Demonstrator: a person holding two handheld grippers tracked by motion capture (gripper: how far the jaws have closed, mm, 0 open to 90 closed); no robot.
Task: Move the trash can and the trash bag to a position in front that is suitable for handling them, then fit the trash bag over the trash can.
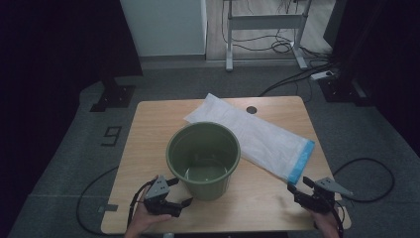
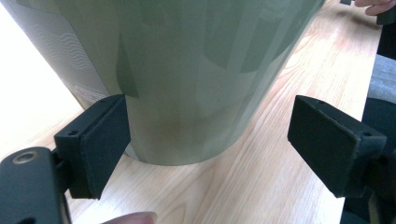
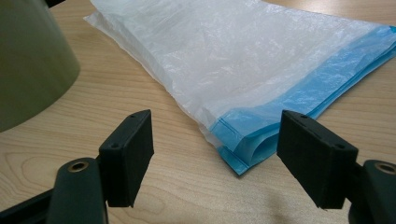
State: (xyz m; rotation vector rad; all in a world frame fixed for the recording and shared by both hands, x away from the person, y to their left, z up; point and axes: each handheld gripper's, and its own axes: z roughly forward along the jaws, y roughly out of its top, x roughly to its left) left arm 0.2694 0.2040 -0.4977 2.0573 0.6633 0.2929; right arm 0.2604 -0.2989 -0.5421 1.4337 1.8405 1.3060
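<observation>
Two grippers sit apart-jawed on the table (image 1: 148,134): the left gripper (image 1: 179,192) reaches around the base of the green bucket (image 1: 203,159), one pad touching it; the right gripper (image 1: 301,189) is just short of the blue-edged plastic bag (image 1: 257,136) lying right of the bucket.

Wooden tabletop (image 1: 153,148) beneath both pairs of jaws. Round cable grommet (image 1: 251,109) set in tabletop, far ahead of right gripper (image 1: 300,184) jaws. Floor marking "9" (image 1: 112,135) off table, ahead and left of left gripper (image 1: 181,192) jaws. Desk frame (image 1: 265,22), power strip (image 1: 322,75), cables (image 1: 282,47) far beyond.
</observation>
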